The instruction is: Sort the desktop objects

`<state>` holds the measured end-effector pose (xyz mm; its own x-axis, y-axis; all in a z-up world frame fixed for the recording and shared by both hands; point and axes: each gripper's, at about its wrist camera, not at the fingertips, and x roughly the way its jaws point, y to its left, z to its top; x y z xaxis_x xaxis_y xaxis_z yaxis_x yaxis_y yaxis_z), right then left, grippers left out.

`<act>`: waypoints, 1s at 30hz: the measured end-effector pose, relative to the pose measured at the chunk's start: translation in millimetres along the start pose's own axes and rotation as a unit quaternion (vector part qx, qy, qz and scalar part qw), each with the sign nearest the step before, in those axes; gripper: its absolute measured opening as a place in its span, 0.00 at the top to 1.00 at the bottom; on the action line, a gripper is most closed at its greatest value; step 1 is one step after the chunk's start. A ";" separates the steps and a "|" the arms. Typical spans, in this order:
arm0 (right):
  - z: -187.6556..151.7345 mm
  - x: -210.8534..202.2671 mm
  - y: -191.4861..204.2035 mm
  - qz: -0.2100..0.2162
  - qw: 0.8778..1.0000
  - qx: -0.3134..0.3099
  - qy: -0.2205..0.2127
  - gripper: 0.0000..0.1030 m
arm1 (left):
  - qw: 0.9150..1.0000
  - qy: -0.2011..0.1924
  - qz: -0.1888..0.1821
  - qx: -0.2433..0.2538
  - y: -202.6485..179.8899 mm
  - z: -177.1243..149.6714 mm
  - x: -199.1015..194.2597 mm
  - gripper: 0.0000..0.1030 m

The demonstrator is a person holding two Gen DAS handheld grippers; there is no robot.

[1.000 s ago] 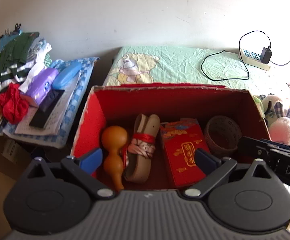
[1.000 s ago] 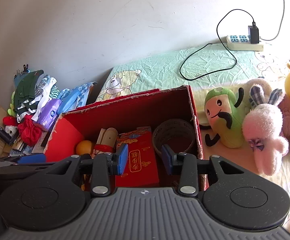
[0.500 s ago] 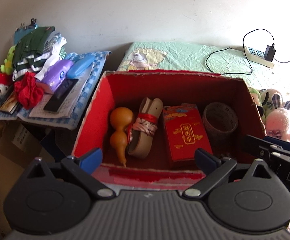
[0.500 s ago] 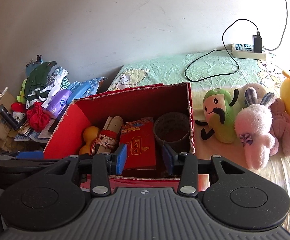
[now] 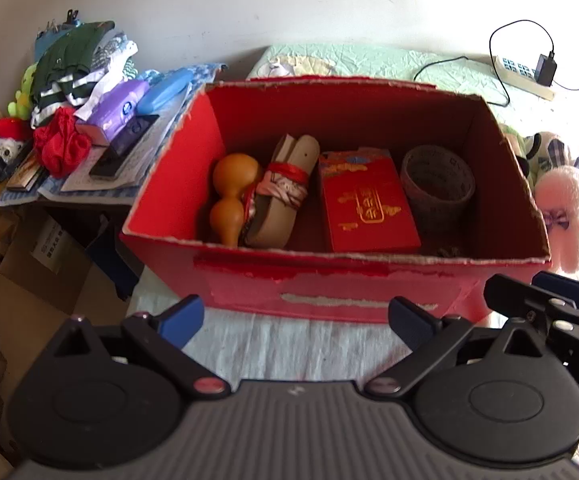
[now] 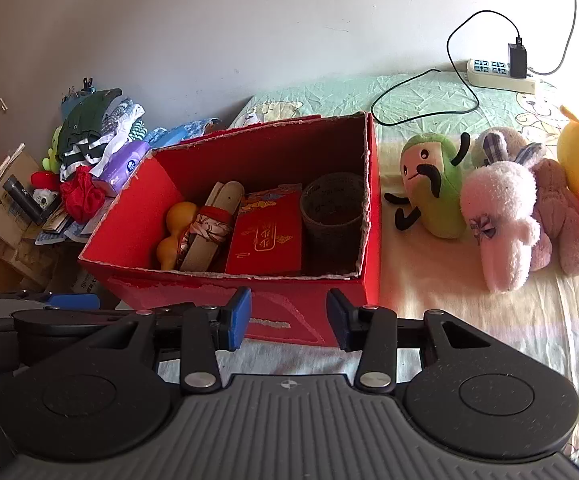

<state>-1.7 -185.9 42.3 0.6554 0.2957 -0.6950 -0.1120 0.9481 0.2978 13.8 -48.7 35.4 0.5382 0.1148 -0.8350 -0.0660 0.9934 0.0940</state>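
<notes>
Inside red box [image 5: 249, 128]: gourd [image 5: 231, 184], envelope [image 5: 369, 208], tape [image 5: 437, 180]; both grippers [image 5: 295, 320] [image 6: 287, 316] spread, empty.

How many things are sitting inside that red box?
4. Left to right in the red box: an orange gourd, a tan bundle tied with red cord, a red packet, and a roll of tape. Smaller items underneath may be hidden.

Red box [image 5: 329, 288], orange gourd [image 5: 231, 184]

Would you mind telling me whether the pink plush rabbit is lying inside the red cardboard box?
No, the pink plush rabbit lies on the bedsheet outside the red cardboard box, to its right.
</notes>
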 end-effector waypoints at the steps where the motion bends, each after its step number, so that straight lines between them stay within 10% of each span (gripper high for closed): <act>1: -1.5 0.2 -0.6 0.001 1.000 -0.001 0.003 0.56 | 1.000 0.005 0.001 0.001 -0.7 -2.0 1.5 0.04; 30: -31.1 40.2 44.7 -0.029 0.993 -0.085 0.076 0.49 | 0.995 0.089 0.029 -0.017 41.8 -38.1 44.3 0.04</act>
<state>-3.6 -128.0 7.3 0.5456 0.2418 -0.8024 -0.2107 0.9663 0.1479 2.9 -2.3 -18.4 0.3747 0.1661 -0.9121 -0.1222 0.9841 0.1290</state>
